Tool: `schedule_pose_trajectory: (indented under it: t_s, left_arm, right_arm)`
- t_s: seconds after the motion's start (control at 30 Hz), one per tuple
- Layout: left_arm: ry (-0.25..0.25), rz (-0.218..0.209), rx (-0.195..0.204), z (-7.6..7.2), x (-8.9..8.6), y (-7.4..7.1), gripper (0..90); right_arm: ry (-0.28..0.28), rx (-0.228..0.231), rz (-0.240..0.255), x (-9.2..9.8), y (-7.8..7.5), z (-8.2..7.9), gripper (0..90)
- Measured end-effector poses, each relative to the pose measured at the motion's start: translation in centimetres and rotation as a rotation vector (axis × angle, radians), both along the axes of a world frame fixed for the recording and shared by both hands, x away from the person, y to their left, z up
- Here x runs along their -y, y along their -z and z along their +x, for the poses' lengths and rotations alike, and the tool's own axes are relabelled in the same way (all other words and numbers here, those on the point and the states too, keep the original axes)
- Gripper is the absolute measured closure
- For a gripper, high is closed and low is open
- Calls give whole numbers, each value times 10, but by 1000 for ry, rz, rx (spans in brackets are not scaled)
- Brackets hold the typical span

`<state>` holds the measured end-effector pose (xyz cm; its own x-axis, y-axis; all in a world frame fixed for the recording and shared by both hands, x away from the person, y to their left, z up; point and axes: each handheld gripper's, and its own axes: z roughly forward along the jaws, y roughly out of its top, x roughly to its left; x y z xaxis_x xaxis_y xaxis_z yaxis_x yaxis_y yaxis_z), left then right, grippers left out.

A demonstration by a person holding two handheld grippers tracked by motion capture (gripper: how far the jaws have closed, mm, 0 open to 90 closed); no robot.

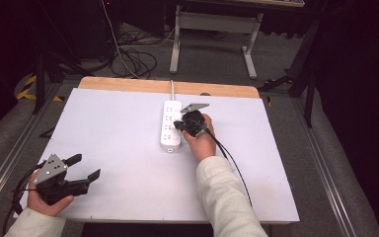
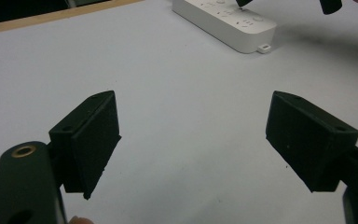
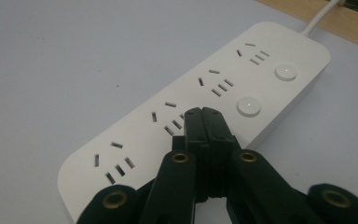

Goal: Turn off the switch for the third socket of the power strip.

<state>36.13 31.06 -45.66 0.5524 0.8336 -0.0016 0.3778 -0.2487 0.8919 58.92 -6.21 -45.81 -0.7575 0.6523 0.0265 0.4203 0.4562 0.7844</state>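
Your right gripper [image 1: 181,124] sits over the white power strip [image 1: 170,126], which lies lengthwise near the far middle of the pale surface [image 1: 128,163], its cord [image 1: 172,89] running off toward the wooden far edge. In the right gripper view your jaws are pressed together with nothing between them, and their joined tips [image 3: 203,113] rest on or just above the top face of the power strip [image 3: 135,135]; you cannot tell from the pictures whether they actually touch it. The tips sit beside the third group of sockets, in line with the row of round buttons; two of those buttons [image 3: 249,106] show further along the strip toward the cord end. Your right hand [image 1: 201,140] wraps the gripper body from the near side, and its cable [image 1: 234,165] trails back along your sleeve.

Your left gripper [image 1: 85,168] is well apart from the strip, at the near left corner of the surface, held in your left hand [image 1: 44,200]. Its jaws are spread wide, and in the left gripper view bare surface shows between the two black pads [image 2: 98,140]. That view looks across to the near end of the power strip [image 2: 233,25], which lies far off at the top of the picture.
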Motion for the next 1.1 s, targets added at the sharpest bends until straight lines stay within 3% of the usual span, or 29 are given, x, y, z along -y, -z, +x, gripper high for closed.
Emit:
schedule_pose_trajectory:
  t_s: [0.57, 1.1]
  left_arm:
    - [-4, -7, -3, 0, 1, 0, 181]
    - [-7, -7, -2, 1, 1, 1, 181]
  right_arm:
    - [4, 22, -40, -3, 3, 0, 900]
    - [51, 19, -29, -4, 6, -4, 900]
